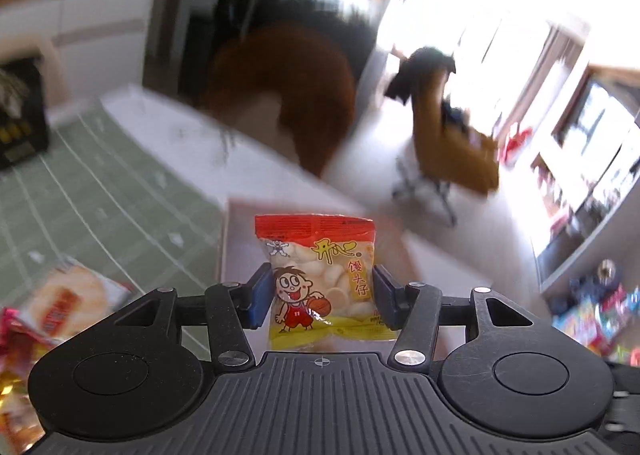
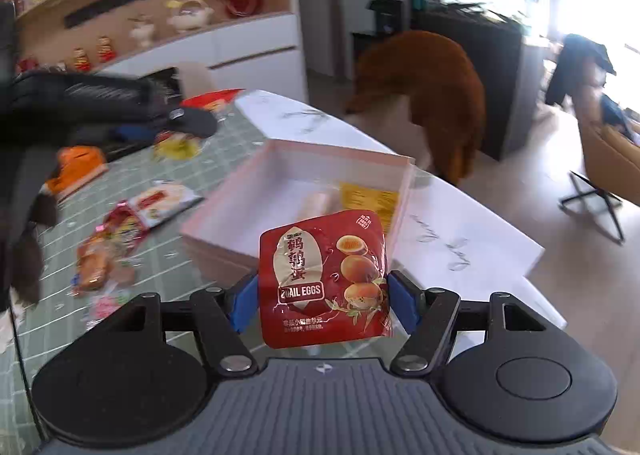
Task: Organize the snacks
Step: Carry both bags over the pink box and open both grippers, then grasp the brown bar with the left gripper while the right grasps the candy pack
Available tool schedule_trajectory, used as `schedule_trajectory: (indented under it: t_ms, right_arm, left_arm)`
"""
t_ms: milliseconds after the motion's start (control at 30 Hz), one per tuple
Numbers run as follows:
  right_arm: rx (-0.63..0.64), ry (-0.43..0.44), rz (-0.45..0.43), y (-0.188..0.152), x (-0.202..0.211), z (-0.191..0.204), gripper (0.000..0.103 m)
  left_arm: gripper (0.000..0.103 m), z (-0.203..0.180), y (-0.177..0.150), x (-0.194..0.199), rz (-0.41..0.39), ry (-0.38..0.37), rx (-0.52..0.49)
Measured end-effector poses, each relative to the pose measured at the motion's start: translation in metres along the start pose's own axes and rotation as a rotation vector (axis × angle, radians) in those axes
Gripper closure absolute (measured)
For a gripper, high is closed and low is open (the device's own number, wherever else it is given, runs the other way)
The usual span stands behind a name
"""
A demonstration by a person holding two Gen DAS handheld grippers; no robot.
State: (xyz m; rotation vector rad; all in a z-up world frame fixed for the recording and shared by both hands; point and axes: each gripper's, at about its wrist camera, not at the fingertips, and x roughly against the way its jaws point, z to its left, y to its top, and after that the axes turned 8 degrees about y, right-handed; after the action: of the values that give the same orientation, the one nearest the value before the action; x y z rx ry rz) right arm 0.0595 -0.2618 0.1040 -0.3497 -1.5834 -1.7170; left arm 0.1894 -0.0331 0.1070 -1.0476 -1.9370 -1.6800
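My left gripper (image 1: 320, 297) is shut on a small yellow and red cartoon snack bag (image 1: 320, 275) and holds it upright in the air above the pink box (image 1: 240, 223). My right gripper (image 2: 322, 297) is shut on a red quail eggs pack (image 2: 324, 279), held just in front of the open pink box (image 2: 304, 159). The box holds a yellow packet (image 2: 370, 199) and a pale wrapped snack (image 2: 316, 203). The left gripper's body (image 2: 100, 103) shows blurred at the left of the right wrist view.
Loose snack packets (image 2: 120, 231) lie on the green checked tablecloth (image 2: 180, 251) left of the box; more packets (image 1: 60, 303) show in the left wrist view. A white marble table edge (image 2: 460, 235) runs to the right. Brown chairs (image 2: 432, 95) stand beyond.
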Motion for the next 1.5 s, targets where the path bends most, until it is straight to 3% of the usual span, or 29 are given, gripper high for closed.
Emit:
schedule_trajectory:
  t_ms: [167, 300, 433, 533, 633, 867, 1000, 1167, 1300, 1400, 1500]
  right_arm:
    - [-0.007, -0.042, 0.016, 0.007, -0.009, -0.006, 0.035]
    - [0.004, -0.04, 0.017, 0.028, -0.029, -0.009, 0.035]
    - [-0.005, 0.017, -0.007, 0.074, -0.069, -0.008, 0.031]
    - [-0.044, 0.013, 0.031, 0.104, -0.1, -0.012, 0.027]
    - [-0.051, -0.001, 0.015, 0.108, -0.096, -0.013, 0.027]
    - [-0.04, -0.059, 0.024, 0.063, -0.061, -0.019, 0.023]
    - [-0.09, -0.044, 0.044, 0.028, -0.037, -0.026, 0.023]
    - [-0.092, -0.012, 0.062, -0.02, -0.012, -0.021, 0.023]
    - [-0.095, 0.038, 0.132, -0.055, -0.012, -0.013, 0.023]
    - [-0.103, 0.063, 0.182, -0.074, -0.019, -0.003, 0.023]
    - [-0.114, 0.09, 0.217, -0.086, -0.024, 0.01, 0.023]
  left_arm:
    - [0.045, 0.003, -0.022, -0.05, 0.092, 0.011, -0.049]
    - [0.045, 0.013, -0.03, -0.035, 0.03, -0.035, -0.015]
    - [0.045, 0.009, -0.033, -0.044, 0.128, -0.017, -0.125]
    - [0.044, -0.001, -0.04, -0.039, 0.138, -0.016, -0.226]
    - [0.044, 0.005, -0.039, -0.022, 0.101, -0.053, -0.177]
    - [0.046, 0.055, -0.037, 0.03, 0.007, -0.029, 0.046]
    - [0.046, 0.084, -0.069, 0.062, 0.049, 0.075, 0.06]
    - [0.046, 0.121, -0.13, 0.095, 0.09, 0.239, 0.147]
    - [0.046, 0.13, -0.167, 0.102, 0.152, 0.252, 0.251]
    - [0.044, 0.118, -0.175, 0.095, 0.162, 0.249, 0.244]
    - [0.044, 0.101, -0.175, 0.089, 0.15, 0.296, 0.154]
